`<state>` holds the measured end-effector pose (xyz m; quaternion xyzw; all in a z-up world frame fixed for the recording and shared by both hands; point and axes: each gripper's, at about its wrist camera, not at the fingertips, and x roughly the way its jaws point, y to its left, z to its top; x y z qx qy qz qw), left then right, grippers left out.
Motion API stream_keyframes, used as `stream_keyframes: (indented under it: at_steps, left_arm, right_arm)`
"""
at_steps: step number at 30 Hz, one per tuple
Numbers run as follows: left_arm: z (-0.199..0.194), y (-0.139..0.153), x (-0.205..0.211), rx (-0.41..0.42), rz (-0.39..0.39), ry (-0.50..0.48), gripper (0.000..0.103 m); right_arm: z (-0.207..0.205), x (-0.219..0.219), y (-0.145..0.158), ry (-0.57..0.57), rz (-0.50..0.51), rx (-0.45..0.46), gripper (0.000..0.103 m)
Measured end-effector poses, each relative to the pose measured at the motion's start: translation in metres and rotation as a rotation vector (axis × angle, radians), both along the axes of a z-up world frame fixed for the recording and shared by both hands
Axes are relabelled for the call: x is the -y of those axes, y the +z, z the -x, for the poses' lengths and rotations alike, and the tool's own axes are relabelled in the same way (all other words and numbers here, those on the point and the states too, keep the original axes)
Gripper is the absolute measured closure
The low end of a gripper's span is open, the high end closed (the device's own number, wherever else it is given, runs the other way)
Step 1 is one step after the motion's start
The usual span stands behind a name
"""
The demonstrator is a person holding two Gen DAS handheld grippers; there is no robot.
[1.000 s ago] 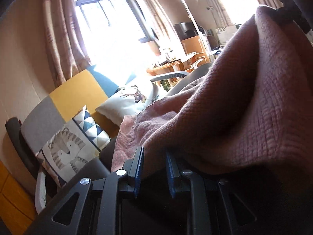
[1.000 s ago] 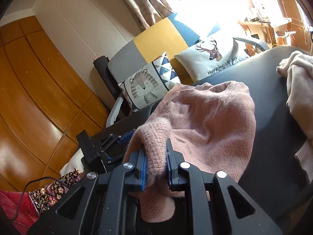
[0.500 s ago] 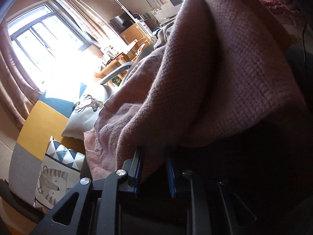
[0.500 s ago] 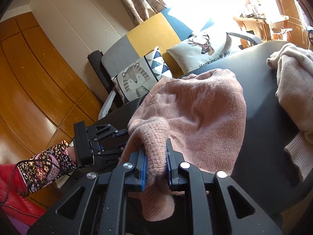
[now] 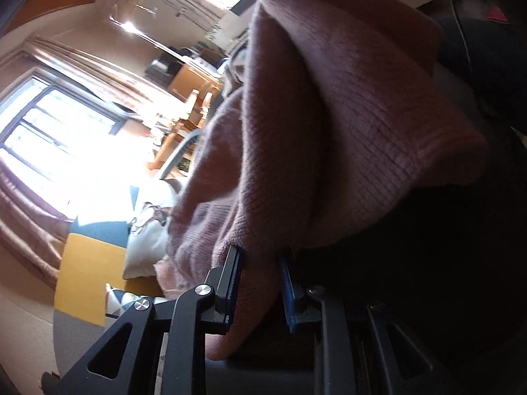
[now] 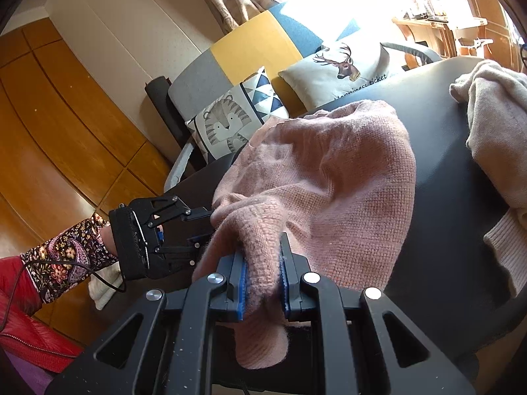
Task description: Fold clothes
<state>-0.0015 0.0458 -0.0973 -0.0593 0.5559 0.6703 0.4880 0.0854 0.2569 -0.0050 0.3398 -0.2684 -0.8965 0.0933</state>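
window (image 5: 56,151) glare, blown out | left view blurred | fisheye-warped edges

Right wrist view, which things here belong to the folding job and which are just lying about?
Part of the job:
pink sweater, clamped by both grippers
right gripper
left gripper
dark table it lies on
beige sweater, likely next to fold

Just lying about:
tiger cushion
deer cushion
patchwork sofa
wooden desk

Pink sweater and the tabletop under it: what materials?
Pink sweater: soft, fuzzy knit, likely wool or acrylic; visible stitch grid, ribbed cuff, fuzzy surface. Tabletop: dark, smooth, slightly glossy with soft highlights, possibly vinyl, leatherette or coated board; can't tell which.
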Motion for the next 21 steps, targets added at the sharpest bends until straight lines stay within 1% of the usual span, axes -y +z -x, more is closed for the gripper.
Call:
stream_keyframes:
  at_steps: [2,4,6,11,13,14,15,16,17,18,19,21]
  left_arm:
    - [0.006,0.0,-0.003,0.029,0.012,0.012,0.076]
    - [0.013,0.003,-0.008,0.046,0.017,0.03,0.071]
    - [0.018,0.006,-0.014,0.054,0.021,0.041,0.071]
    - [0.019,-0.007,-0.024,-0.07,0.003,-0.01,0.069]
    - [0.018,-0.024,-0.028,-0.13,0.005,-0.018,0.069]
    - [0.016,-0.036,-0.029,-0.182,0.006,-0.028,0.069]
    - [0.014,-0.047,-0.03,-0.233,0.007,-0.037,0.073]
    - [0.011,-0.056,-0.031,-0.268,0.005,-0.035,0.08]
    - [0.008,-0.064,-0.032,-0.301,0.002,-0.032,0.09]
    - [0.008,-0.064,-0.035,-0.27,0.006,-0.001,0.1]
    - [0.008,-0.064,-0.038,-0.238,0.009,0.031,0.101]
    - [0.014,-0.05,-0.041,-0.121,-0.027,0.119,0.1]
  right_arm:
    - [0.0,0.002,-0.001,0.01,-0.001,0.002,0.086]
    - [-0.001,0.003,-0.004,0.015,0.005,0.009,0.086]
    - [-0.001,0.004,-0.006,0.019,0.015,0.011,0.086]
    - [0.0,0.009,-0.012,0.039,0.006,0.015,0.086]
    - [0.001,0.012,-0.015,0.041,-0.001,0.022,0.086]
    - [0.002,0.014,-0.017,0.041,-0.004,0.027,0.086]
    - [0.002,0.017,-0.018,0.044,-0.013,0.032,0.085]
    - [0.002,0.022,-0.019,0.048,-0.03,0.034,0.084]
    - [0.002,0.026,-0.02,0.053,-0.047,0.036,0.084]
    - [0.002,0.03,-0.021,0.058,-0.061,0.039,0.083]
    - [0.002,0.033,-0.023,0.064,-0.07,0.044,0.083]
    - [0.002,0.037,-0.026,0.065,-0.077,0.049,0.082]
